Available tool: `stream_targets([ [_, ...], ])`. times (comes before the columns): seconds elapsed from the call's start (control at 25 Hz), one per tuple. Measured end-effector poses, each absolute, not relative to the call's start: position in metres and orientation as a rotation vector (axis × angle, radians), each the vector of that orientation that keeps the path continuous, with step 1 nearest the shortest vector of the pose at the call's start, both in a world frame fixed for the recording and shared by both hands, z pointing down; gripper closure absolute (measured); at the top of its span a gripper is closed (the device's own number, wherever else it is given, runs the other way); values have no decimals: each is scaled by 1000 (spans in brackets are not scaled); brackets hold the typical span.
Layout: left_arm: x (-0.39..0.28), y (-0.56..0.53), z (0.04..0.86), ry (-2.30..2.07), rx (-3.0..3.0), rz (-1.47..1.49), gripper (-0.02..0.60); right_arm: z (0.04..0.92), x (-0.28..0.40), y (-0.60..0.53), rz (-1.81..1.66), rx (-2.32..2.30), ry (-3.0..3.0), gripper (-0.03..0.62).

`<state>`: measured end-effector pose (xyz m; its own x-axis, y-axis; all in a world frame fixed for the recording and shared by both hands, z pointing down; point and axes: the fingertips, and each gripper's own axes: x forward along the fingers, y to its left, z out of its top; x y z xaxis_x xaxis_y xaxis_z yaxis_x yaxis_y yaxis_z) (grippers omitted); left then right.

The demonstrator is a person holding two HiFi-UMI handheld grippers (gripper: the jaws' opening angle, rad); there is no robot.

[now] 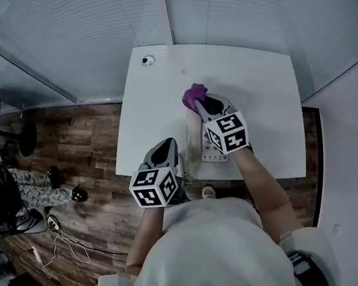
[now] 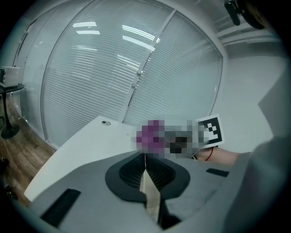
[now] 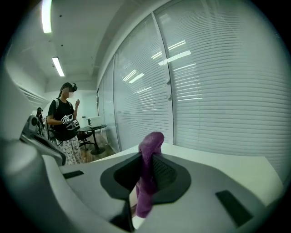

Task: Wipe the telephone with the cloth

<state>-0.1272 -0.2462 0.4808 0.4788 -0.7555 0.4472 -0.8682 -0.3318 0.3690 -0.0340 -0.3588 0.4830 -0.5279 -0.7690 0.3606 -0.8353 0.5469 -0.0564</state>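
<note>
My right gripper (image 1: 203, 100) is shut on a purple cloth (image 1: 194, 94), which sticks out past the jaws over the middle of the white table (image 1: 256, 84). In the right gripper view the cloth (image 3: 150, 150) is pinched between the black pads and hangs down below them. The pale telephone (image 1: 215, 154) lies near the table's front edge, mostly hidden under that gripper's marker cube. My left gripper (image 1: 165, 146) hovers at the front left edge, left of the telephone, jaws shut with nothing held (image 2: 145, 159).
A round cable grommet (image 1: 148, 60) sits in the table's far left corner. Glass walls with blinds run behind the table. Wood floor with cables (image 1: 61, 238) lies to the left. Another person (image 3: 66, 118) stands by a small round table in the background.
</note>
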Motion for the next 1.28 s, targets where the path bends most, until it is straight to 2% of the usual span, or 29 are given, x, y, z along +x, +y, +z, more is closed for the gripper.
stream_targets([
  [0.36, -134, -242, 482, -1349, 2141, 253, 560, 522, -41, -354, 366, 1287, -2390, 534],
  [1.28, -137, -229, 489, -1355, 2120, 256, 560, 525, -45, -326, 384, 1227, -2394, 534],
])
